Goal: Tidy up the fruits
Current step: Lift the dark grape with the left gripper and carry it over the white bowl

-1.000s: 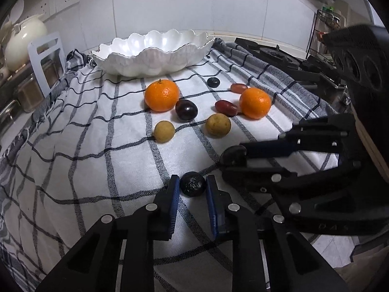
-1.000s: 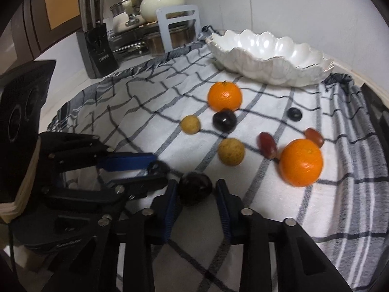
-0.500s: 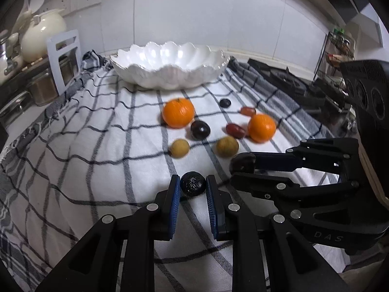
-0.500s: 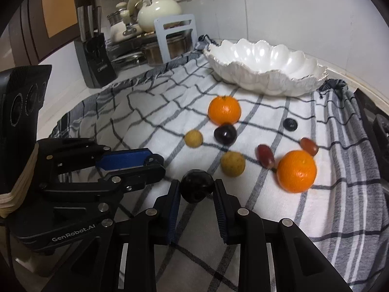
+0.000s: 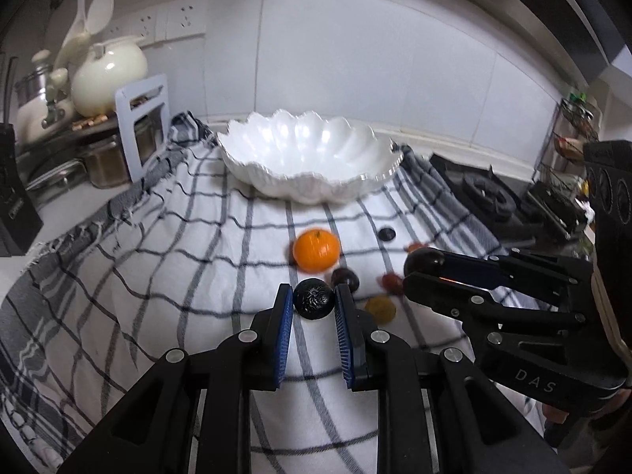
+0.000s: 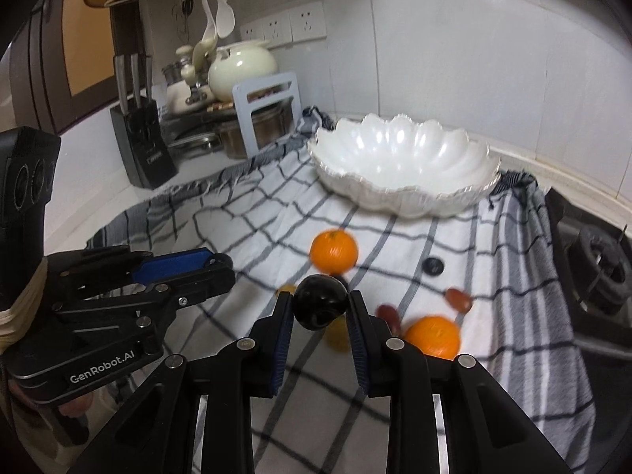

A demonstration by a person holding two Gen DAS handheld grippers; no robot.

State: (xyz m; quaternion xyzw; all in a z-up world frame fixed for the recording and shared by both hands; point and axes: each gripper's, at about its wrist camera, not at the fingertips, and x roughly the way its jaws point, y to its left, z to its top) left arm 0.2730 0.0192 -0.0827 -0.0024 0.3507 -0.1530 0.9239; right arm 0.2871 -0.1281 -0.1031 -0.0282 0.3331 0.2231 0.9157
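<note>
Judging from the bowl (image 5: pixel 312 158), which is seen empty, no fruit is yet sorted. Two pieces are gripped, and the rest is left on the cloth (image 5: pixel 158 260): two oranges (image 6: pixel 333 251) (image 6: pixel 432 335), a dark plum (image 5: pixel 345 278), two yellowish fruits, two red ones and a small dark one (image 5: pixel 387 234). At left, a wrinkled dark fruit (image 5: pixel 313 299) is clamped in the left gripper (image 5: pixel 314 302), raised off the cloth. At right, a smooth dark plum (image 6: pixel 319 307) is pinched in the right gripper (image 6: pixel 320 310). The bowl is placed well ahead of both.
</note>
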